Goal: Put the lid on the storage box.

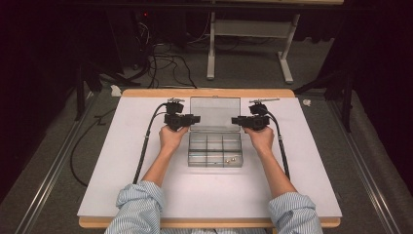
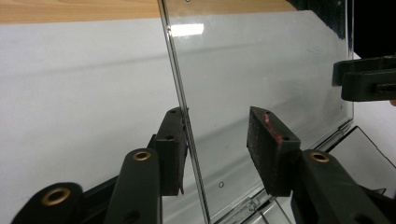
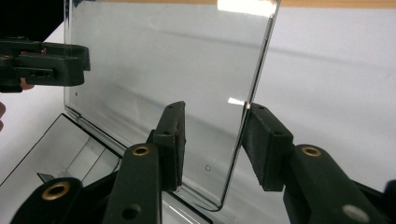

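Covering most of the wooden tabletop (image 1: 146,92), a white mat (image 1: 126,161) is seen, and a clear plastic compartment box (image 1: 215,150) is set at its middle, its lid (image 1: 215,113) raised and its base divided into cells, with small metal pieces (image 1: 232,159) lying in the near right one. The lid's left edge is straddled by the left gripper (image 1: 194,118) and its right edge by the right gripper (image 1: 235,120); the fingers (image 2: 273,149) of both are parted, not yet clenched on the lid.
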Demonstrator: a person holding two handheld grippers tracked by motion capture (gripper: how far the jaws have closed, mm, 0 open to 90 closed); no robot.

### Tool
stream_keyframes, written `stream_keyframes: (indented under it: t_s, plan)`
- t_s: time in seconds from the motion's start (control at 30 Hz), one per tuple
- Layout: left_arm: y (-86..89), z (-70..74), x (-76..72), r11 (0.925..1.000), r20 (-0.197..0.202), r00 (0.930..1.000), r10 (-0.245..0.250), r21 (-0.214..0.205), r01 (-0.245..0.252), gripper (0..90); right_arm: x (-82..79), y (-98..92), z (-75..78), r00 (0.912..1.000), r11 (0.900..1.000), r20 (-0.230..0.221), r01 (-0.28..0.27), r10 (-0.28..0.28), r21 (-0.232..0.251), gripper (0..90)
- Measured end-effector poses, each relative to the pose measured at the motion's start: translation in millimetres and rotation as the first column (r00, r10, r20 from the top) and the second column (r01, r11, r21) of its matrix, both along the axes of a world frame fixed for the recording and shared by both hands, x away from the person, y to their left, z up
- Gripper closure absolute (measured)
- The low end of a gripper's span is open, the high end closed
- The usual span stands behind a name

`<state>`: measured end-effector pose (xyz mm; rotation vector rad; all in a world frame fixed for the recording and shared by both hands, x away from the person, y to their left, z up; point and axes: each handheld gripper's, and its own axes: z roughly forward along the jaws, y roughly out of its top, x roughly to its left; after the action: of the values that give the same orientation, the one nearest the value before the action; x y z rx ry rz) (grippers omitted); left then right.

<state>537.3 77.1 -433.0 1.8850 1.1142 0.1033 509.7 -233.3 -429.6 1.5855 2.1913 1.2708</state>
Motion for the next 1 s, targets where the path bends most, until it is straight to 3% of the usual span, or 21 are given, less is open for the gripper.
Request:
stream_keyframes:
  t_s: [0.37,0.63,1.0]
  plan:
    - [1.9,6.1,-4.5,0.9999,0.028,0.9995,-0.011,0.005,0.011,64.5,-6.9,0.2,7.0,0.9991,0.998,0.04,-0.01,0.013,-0.062,69.2]
    - [0.9,9.7,-7.3,0.9997,0.047,0.9987,-0.023,-0.011,0.023,63.8,-10.3,-1.3,8.3,0.998,0.9993,0.063,-0.01,0.012,-0.037,68.5]
    - [0.2,13.5,-11.9,0.9994,0.07,0.9969,-0.035,-0.001,0.035,62.5,-15.2,-0.5,10.6,0.9962,0.9996,0.087,-0.008,0.011,-0.028,67.5]
